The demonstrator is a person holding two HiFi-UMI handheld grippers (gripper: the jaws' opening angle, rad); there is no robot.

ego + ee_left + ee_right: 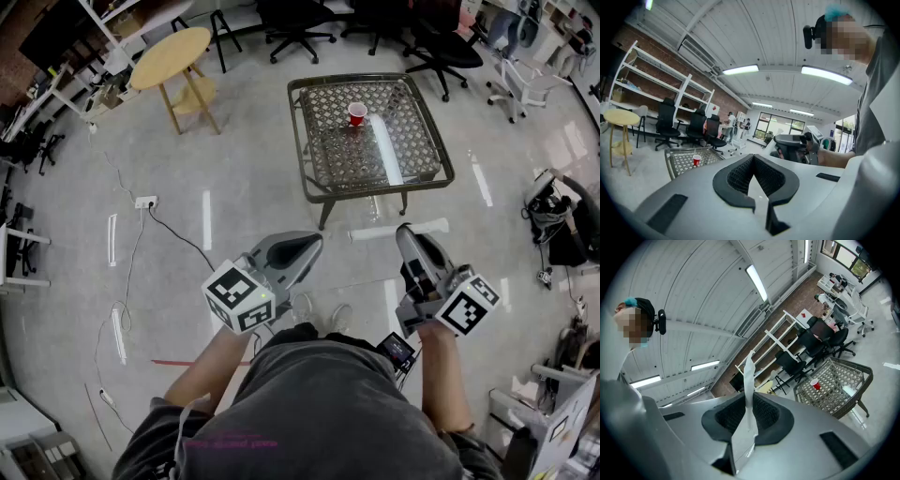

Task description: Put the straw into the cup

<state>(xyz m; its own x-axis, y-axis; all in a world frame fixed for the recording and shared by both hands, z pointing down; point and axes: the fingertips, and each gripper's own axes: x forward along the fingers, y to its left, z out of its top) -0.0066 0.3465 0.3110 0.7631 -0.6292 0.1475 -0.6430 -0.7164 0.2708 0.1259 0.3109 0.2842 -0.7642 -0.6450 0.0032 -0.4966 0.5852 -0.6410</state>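
A red cup [357, 113] stands upright near the back of a low wicker table [296, 141], well ahead of me across open floor. It also shows small in the left gripper view, as the cup [696, 160], and in the right gripper view, as the cup [815, 385]. My right gripper [406, 231] is shut on a white paper-wrapped straw [749, 380], which sticks out past the jaws. In the head view the straw [427, 226] lies crosswise at that gripper's tip. My left gripper [313, 242] is shut with nothing in it. Both grippers are held close to my body, far from the table.
A round wooden side table [172, 56] stands at the back left. Black office chairs [298, 23] line the far side. A power strip with cables [145, 201] lies on the floor at left. Equipment [562, 220] sits at the right.
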